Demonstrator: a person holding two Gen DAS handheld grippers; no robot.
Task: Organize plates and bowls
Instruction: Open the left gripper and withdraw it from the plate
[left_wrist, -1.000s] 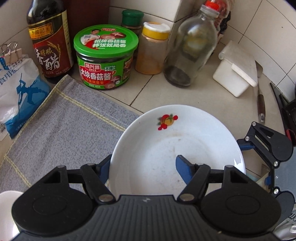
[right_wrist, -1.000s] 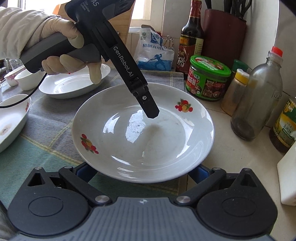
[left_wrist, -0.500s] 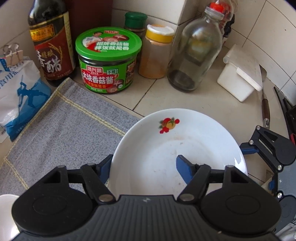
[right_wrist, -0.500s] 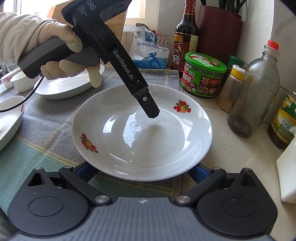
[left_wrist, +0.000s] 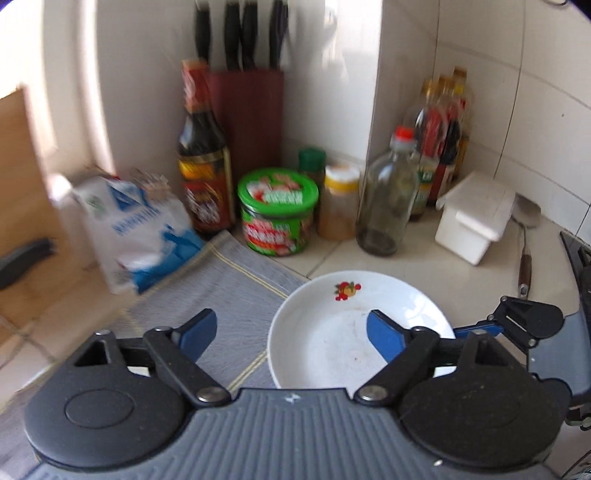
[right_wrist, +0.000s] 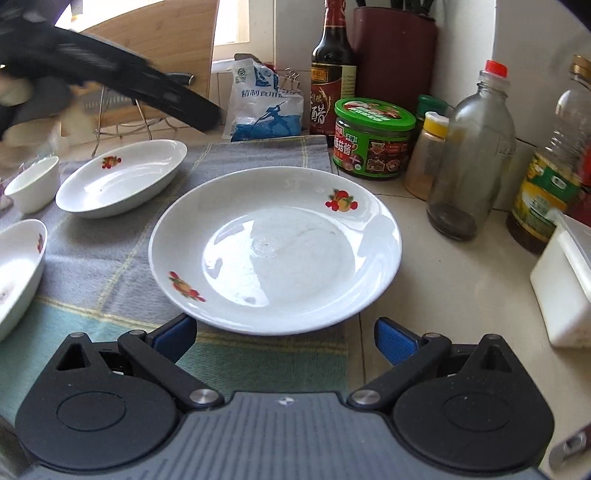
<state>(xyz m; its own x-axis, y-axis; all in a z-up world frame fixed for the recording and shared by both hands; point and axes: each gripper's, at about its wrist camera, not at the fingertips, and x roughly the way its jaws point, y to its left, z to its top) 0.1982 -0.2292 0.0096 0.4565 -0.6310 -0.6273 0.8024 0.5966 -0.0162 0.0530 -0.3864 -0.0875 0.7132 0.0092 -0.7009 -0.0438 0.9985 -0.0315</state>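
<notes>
Resting on the counter straight ahead of my right gripper is the round white plate with fruit prints, half on the grey checked cloth and half on bare tile; its near rim sits just beyond my blue fingertips, which stand wide to either side and press on nothing. My left gripper has just been opening and its jaws are now spread, the plate lying below them with one blue finger over its bowl and the other over the cloth, neither touching it as far as I can tell. Off to the left of my right gripper lie an oval dish, a small white bowl and part of another dish, all on the cloth. Beyond the plate stand a green-lidded jar, a dark vinegar bottle, a salt bag, a yellow-capped spice jar and a clear bottle with a red cap; a white box sits to the right
</notes>
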